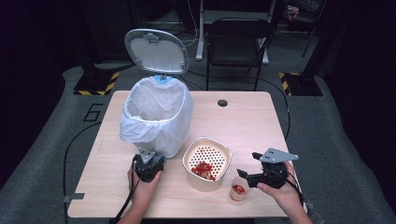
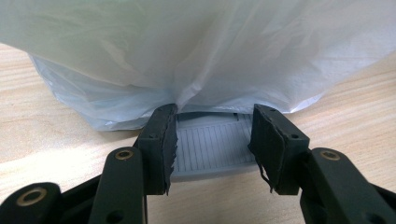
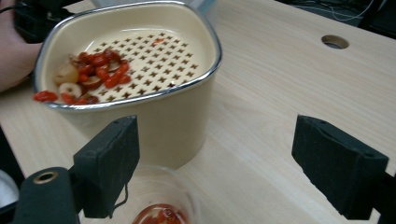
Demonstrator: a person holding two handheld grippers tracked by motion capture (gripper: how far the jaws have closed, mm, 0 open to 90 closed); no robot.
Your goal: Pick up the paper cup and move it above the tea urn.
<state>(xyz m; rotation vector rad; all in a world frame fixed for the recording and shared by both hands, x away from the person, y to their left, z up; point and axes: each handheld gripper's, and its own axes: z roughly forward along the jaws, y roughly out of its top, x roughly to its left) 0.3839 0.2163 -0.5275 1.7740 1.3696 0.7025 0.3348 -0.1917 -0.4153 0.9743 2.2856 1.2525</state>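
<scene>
— While the person stands at the desk [image 1: 243,121], what is the biggest thing on it?

— It is the trash bin [image 1: 156,116], on the left half of the desk. A white plastic bag [image 2: 196,51] lines it and hangs over its sides, and its grey lid [image 1: 156,50] stands open, upright behind it.

— And beside the bin?

— Just right of it, nearer to the person, stands a cream strainer bowl [image 1: 208,163] with a metal rim and a floor full of small holes. Red berries and some pale slices [image 3: 88,70] lie in a heap on one side of this floor. One red piece rests on the rim.

— What do the hands do?

— The left gripper [image 1: 148,165] is low at the foot of the bin. In the left gripper view its jaws are clamped on the grey ribbed pedal [image 2: 210,149] which comes out under the bag; the pads press on both side edges of it.

— And the other one?

— The right gripper [image 1: 247,177] is near the front right edge of the desk and points to the bowl. Its jaws stand wide apart and nothing is between the pads.

— Is there something smaller?

— Yes, a small clear cup [image 1: 238,189] with something red inside. It stands just in front of the bowl, right below the right gripper's jaws. I cannot tell if the gripper touches it.
</scene>
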